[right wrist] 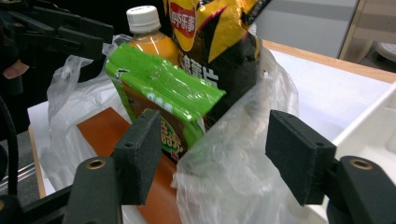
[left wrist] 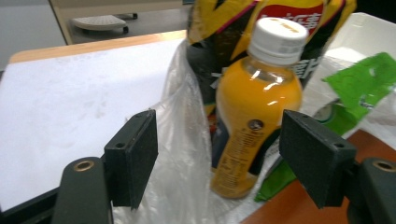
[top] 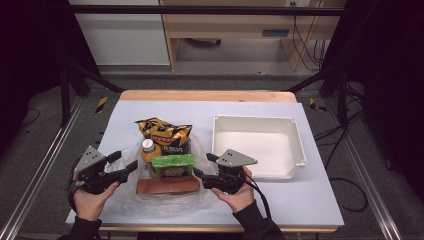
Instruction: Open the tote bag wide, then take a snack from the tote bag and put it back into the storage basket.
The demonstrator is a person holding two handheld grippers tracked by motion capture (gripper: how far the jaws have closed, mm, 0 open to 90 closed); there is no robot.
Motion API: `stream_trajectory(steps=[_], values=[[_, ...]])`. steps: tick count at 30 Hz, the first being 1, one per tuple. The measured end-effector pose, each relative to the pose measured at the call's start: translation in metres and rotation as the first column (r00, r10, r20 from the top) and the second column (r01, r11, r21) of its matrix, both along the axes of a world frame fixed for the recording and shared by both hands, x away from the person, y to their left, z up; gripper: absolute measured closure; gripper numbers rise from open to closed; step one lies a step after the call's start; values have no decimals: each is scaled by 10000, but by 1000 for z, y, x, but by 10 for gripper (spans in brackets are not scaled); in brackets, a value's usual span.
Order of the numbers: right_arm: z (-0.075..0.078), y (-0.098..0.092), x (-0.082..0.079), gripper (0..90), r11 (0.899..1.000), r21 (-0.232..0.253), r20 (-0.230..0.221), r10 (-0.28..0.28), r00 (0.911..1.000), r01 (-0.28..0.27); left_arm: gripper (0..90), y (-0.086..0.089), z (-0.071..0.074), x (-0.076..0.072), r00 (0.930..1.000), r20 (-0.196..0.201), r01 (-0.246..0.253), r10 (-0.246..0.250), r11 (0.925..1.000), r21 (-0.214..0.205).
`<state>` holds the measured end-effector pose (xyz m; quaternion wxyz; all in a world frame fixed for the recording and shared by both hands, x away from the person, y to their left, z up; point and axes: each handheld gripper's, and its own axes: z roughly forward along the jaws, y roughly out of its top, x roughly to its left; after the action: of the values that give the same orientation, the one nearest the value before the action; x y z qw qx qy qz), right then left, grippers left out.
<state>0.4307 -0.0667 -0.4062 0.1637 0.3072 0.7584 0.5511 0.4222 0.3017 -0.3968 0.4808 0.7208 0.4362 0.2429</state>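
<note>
Overhead, the left claw (top: 129,168) and right claw (top: 202,166) flank a clear plastic bag (top: 200,197) of groceries on the tabletop (top: 310,200), left of a white bin (top: 295,140).

Left gripper view: jaws wide, empty, bag edge and juice bottle (left wrist: 252,126) between them.

Right gripper view: jaws agape around bag film (right wrist: 233,172), seemingly to spread it off the green packet (right wrist: 163,88).
</note>
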Motion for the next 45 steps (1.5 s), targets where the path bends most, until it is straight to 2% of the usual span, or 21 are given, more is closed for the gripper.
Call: stream_trajectory(steps=[2, 4, 9, 11, 12, 14, 16, 17, 18, 23, 29, 31, 32, 33, 35, 39, 45], values=[[1, 3, 2, 348, 10000, 25, 8, 69, 10000, -69, 270, 2, 2, 1, 9999, 90, -71, 71, 10000, 46], [2, 8, 5, 331, 10000, -14, -26, 92, 10000, -92, 246, 5, 8, 1, 9992, 355, -199, 200, 9998, -34], [2, 16, 10, 317, 9998, -111, -76, 177, 9998, -178, 204, 7, 17, 0, 9981, 540, -289, 304, 9992, -280], [2, 18, 11, 315, 9997, -97, -104, 214, 9997, -215, 204, 7, 17, 0, 9984, 434, -335, 349, 9989, -329], [2, 22, 12, 308, 9995, -186, -47, 271, 9996, -272, 205, 7, 15, 2, 9988, 193, -450, 454, 9988, -214], [2, 24, 13, 304, 9994, -174, -50, 297, 9995, -298, 218, 8, 13, 3, 9986, 148, -502, 505, 9986, -195], [1, 27, 15, 288, 9992, -290, -74, 281, 9996, -283, 247, 13, 8, 4, 9968, 440, -662, 672, 9975, -237], [0, 28, 16, 288, 9992, -306, -85, 265, 9996, -268, 253, 13, 8, 4, 9968, 440, -662, 672, 9975, -237], [0, 29, 17, 288, 9991, -312, -104, 284, 9995, -288, 270, 16, 7, 5, 9976, 472, -490, 511, 9978, -445], [-4, 35, 22, 290, 9983, -467, -229, 328, 9992, -338, 308, 16, 4, 3, 9971, 627, -406, 428, 9985, -358], [-11, 45, 27, 338, 9952, -751, -354, 603, 9975, -629, 319, 18, -2, 5, 9973, 641, -351, 356, 9993, -99], [-11, 47, 27, 349, 9943, -814, -321, 667, 9973, -691, 319, 19, -4, 6, 9965, 784, -301, 305, 9995, -59], [-12, 49, 27, 385, 9933, -858, -305, 751, 9967, -775, 319, 19, -6, 7, 9958, 872, -294, 295, 9996, -26], [-12, 50, 28, 411, 9930, -832, -335, 809, 9962, -834, 319, 18, -7, 7, 9959, 849, -309, 310, 9995, -22], [-13, 52, 27, 447, 9922, -831, -322, 909, 9953, -933, 321, 17, -7, 7, 9982, 538, -243, 254, 9995, -209], [-15, 55, 28, 516, 9882, -1040, -314, 1095, 9935, -1122, 324, 17, -6, 6, 9984, 427, -357, 364, 9992, -162], [-15, 52, 31, 596, 9872, -1145, -296, 1085, 9937, -1112, 321, 19, -4, 5, 9981, 289, -537, 539, 9985, -76]])
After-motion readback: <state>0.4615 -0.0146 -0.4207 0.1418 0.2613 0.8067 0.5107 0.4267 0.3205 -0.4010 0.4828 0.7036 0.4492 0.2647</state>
